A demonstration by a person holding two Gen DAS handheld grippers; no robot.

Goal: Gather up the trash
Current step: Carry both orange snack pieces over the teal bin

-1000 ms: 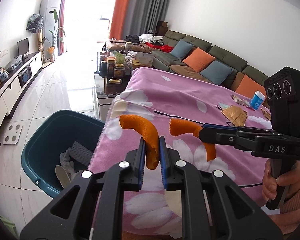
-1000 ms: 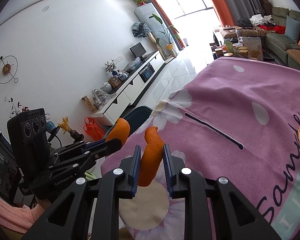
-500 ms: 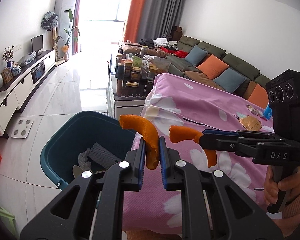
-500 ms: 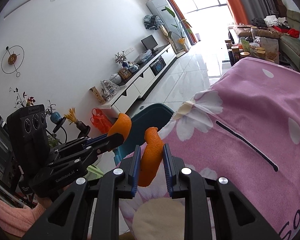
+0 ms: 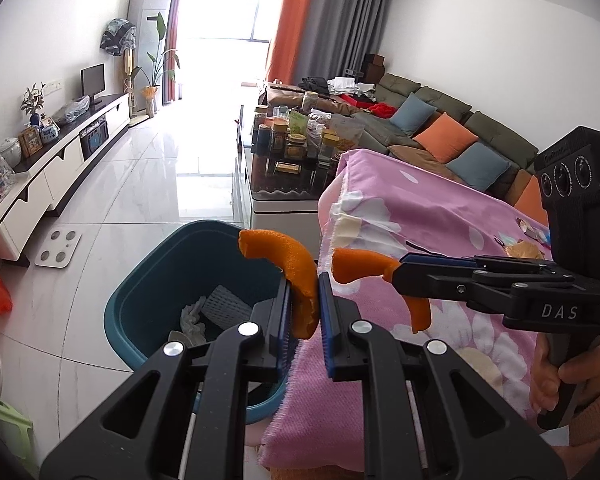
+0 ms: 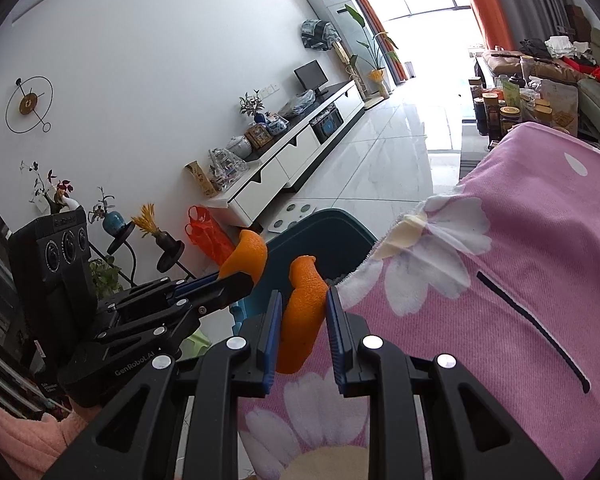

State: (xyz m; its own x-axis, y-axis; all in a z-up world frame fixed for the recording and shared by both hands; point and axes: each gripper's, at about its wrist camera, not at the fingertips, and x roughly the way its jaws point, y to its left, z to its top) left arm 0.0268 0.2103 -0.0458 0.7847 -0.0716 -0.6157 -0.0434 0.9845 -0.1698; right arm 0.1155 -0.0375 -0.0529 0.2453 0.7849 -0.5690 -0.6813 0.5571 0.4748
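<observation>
Left wrist view: my left tongs (image 5: 304, 300) clench orange peel (image 5: 296, 268); my right tongs (image 5: 396, 270) clamp second peel (image 5: 360, 266). Both swung off pink blanket (image 5: 440, 216) edge since last second; teal bin (image 5: 156, 280) now beneath left peel. Drop looks next.

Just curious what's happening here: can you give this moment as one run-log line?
left gripper: shut on curled orange peel | right gripper: shut on second orange peel strip | teal plastic bin: beside pink flowered cloth, peels undropped
</observation>
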